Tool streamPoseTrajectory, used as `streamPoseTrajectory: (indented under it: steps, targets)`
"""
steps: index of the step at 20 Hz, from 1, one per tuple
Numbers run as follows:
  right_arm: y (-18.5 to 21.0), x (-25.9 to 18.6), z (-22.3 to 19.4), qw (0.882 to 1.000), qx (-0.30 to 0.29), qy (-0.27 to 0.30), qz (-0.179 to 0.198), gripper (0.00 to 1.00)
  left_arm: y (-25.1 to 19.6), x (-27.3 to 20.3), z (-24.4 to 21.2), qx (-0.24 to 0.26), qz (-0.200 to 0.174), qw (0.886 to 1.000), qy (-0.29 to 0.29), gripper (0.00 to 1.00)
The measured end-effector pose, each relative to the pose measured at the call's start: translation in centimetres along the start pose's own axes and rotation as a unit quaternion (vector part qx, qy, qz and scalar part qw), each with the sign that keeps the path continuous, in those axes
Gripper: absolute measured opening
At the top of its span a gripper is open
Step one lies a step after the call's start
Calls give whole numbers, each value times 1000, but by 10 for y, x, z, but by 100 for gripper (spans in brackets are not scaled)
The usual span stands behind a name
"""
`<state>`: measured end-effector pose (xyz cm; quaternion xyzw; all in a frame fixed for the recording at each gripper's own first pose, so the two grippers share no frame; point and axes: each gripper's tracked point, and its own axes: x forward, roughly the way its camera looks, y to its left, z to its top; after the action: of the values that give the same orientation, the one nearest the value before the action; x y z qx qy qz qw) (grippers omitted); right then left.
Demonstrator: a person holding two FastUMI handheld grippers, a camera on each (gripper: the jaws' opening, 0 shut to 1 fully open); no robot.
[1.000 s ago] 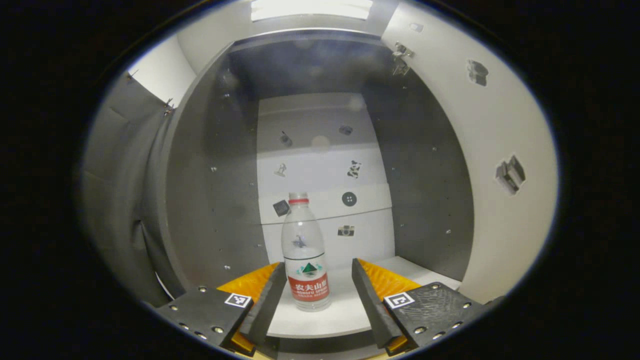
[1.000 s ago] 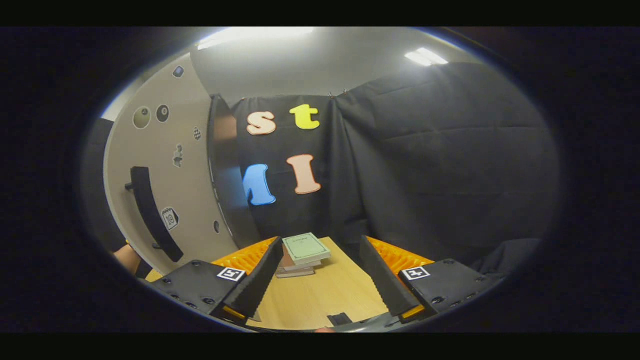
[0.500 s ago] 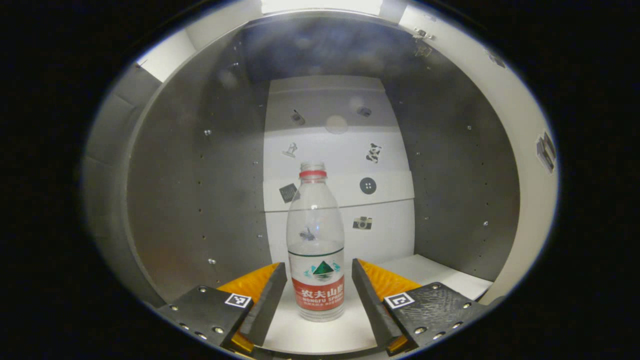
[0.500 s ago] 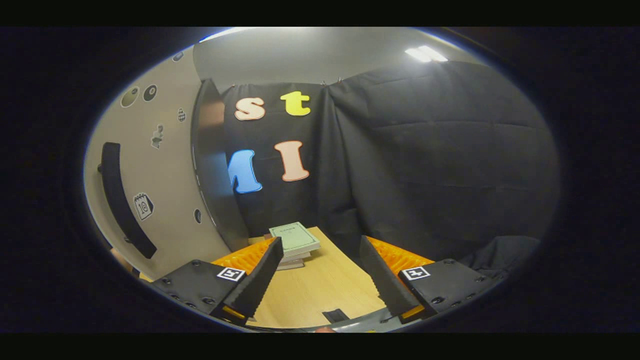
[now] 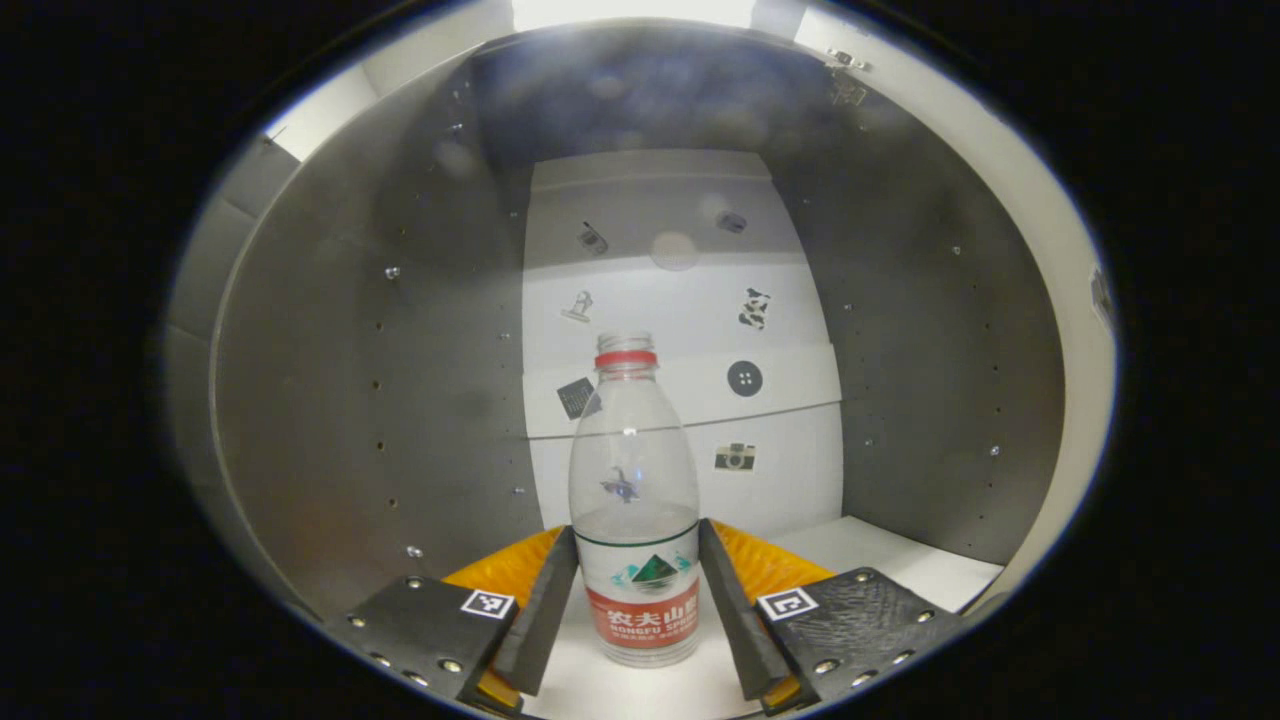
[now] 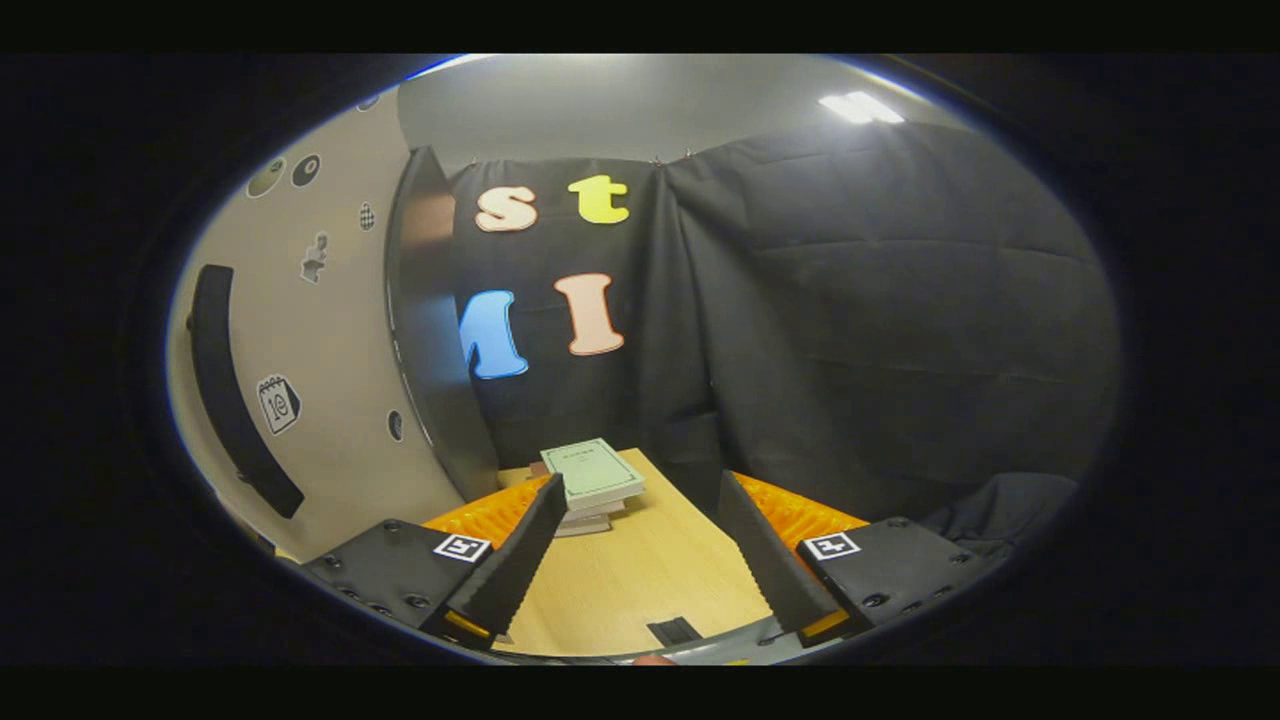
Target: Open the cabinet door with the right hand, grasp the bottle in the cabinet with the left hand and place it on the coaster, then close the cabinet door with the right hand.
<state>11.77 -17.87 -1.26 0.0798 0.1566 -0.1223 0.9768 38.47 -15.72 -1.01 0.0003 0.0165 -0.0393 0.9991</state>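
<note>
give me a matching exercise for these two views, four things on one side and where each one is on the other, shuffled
Things:
1. bottle
2. books
3. door handle
4. left gripper

Places:
A. on the wooden table
B. on the open cabinet door
C. upright on the cabinet's white shelf
D. one finger on each side of the bottle's label

Pairs: 1-C, 2-A, 3-B, 4-D

Bottle point(image 5: 634, 520) was clear, red collar, red-white label; cabinet point(image 5: 380, 400) grey inside; table point(image 6: 630, 580) light wood; books point(image 6: 592, 478) pale green.
</note>
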Motion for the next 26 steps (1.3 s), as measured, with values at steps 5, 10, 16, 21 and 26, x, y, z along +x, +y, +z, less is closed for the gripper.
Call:
streamPoseTrajectory:
  steps: [5,10,16,21,26]
  targets:
    - [-12,-10,3,1000,15,-10,5,98,-3,-22,20,-16,-3,1000,-14,67]
    - [-18,-20,4,999,14,-22,25,93,-1,-75,52,-12,-9,999,-43,67]
    - [-8,-21,0,997,9,-28,76,98,17,-154,58,8,11,999,-50,67]
    - [11,-22,3,994,-2,-34,108,93,56,-209,42,13,39,999,-36,67]
    - [28,-23,-1,993,-11,-35,112,97,78,-238,20,-1,40,999,-25,67]
